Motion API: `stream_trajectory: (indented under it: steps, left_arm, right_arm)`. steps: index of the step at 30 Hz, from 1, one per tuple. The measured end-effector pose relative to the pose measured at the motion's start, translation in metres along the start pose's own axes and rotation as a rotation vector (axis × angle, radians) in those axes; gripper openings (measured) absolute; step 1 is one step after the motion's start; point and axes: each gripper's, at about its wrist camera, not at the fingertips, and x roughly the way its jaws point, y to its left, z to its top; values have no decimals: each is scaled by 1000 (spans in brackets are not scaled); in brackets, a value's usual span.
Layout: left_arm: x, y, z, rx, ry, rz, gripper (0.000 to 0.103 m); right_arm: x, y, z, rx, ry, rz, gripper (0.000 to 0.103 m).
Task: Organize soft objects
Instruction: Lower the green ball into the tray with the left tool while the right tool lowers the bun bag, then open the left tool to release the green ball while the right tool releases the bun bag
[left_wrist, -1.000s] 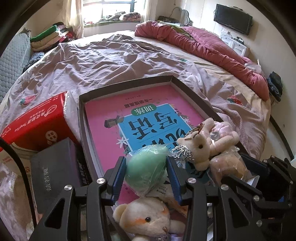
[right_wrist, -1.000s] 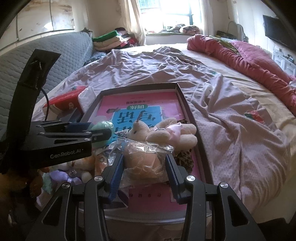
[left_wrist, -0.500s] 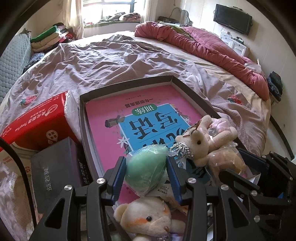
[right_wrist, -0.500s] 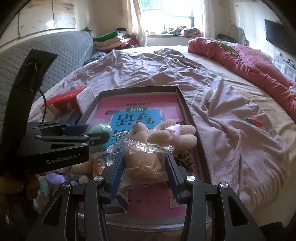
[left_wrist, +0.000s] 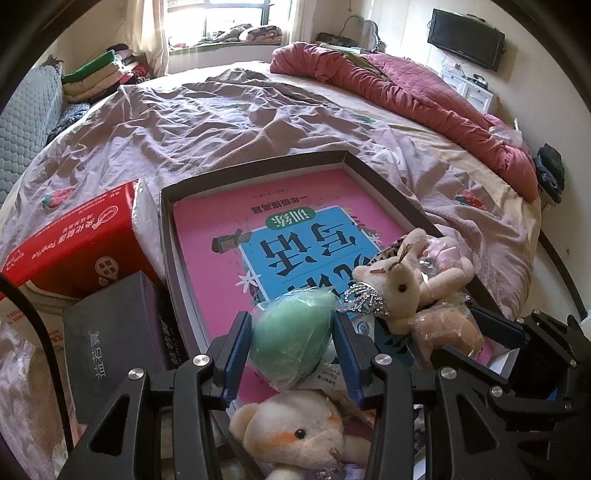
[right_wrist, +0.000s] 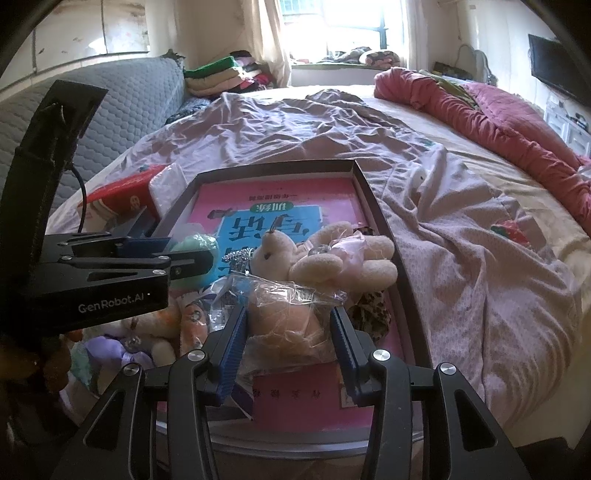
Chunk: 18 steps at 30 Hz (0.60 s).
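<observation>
- Left gripper (left_wrist: 291, 347): fingers clamped on the green soft egg (left_wrist: 291, 328), film-wrapped, held over the near end of the dark tray (left_wrist: 255, 166). Expect light, squashy, slippery wrap; hold across the widest part.
- Right gripper (right_wrist: 288, 332): fingers clamped on the bagged tan plush (right_wrist: 288, 314) over the same tray. The bag may slide, so keep the hold on the body, not on loose film.
- Cream bear (right_wrist: 325, 254): lies on the pink book (left_wrist: 229, 236) just beyond; soft, light; take it by the torso.
- Bed (left_wrist: 221, 122): beyond the tray.
</observation>
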Motion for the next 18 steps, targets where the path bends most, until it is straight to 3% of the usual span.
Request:
stream_trajectory:
  steps: [18]
  left_arm:
    - [-4,-3,-3,1,10,-8,46]
  right_arm:
    - [-1,-2,-5,10,11,-7,52]
